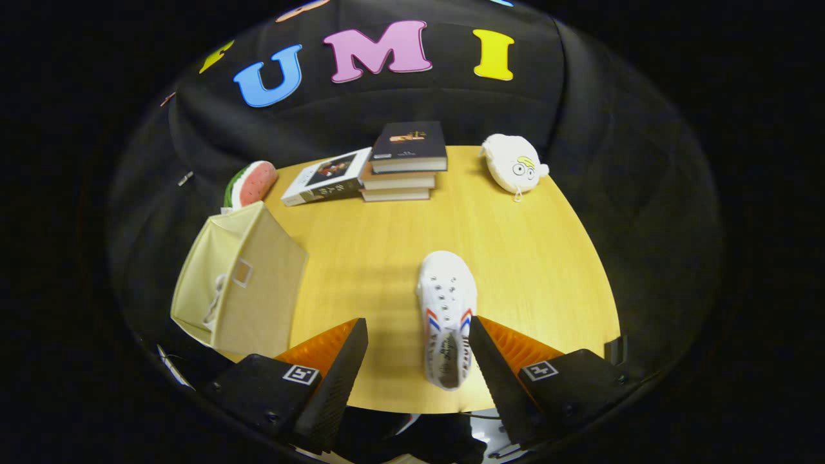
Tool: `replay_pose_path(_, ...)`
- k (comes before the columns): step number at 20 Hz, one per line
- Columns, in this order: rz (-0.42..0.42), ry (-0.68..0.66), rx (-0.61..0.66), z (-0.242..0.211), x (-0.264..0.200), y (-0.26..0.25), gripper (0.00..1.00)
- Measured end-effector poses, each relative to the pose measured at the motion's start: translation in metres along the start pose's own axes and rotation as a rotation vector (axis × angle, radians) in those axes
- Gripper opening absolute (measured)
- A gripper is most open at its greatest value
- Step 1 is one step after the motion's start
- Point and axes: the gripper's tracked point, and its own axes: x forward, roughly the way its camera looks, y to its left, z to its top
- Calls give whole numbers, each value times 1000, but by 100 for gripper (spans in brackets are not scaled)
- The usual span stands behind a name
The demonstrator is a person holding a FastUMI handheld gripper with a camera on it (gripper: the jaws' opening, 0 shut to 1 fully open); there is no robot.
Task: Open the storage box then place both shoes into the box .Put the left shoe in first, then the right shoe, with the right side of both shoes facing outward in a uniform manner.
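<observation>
The gripper (417, 361) was spread wide, holding nothing, its fingers straddling the heel end of a white shoe (446, 309) that lay near the counter's (528, 258) near edge, toe pointing toward the far edge; the shoe sat closer to the right finger, seemingly lined up for a grasp. The beige storage box (242, 283) stood at the counter's left edge, tipped with its opening turned leftward, something pale, perhaps the first shoe, just visible inside. Along the far edge lay a stack of books (403, 164), a watermelon-slice plush (251, 183) and a white plush (514, 163), all well clear of the path to the box.
</observation>
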Motion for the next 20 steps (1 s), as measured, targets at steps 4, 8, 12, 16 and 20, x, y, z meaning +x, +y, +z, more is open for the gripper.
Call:
replay_pose_path(4,-63,79,-62,-39,30,-35,96)
replay_pose_path(8,-76,146,-129,-66,63,-49,88)
replay_pose_path(12,-88,126,-117,-60,93,-58,85)
replay_pose_path(16,-35,83,-74,-45,108,-51,80)
replay_pose_path(20,76,73,-1,-44,121,-29,49)
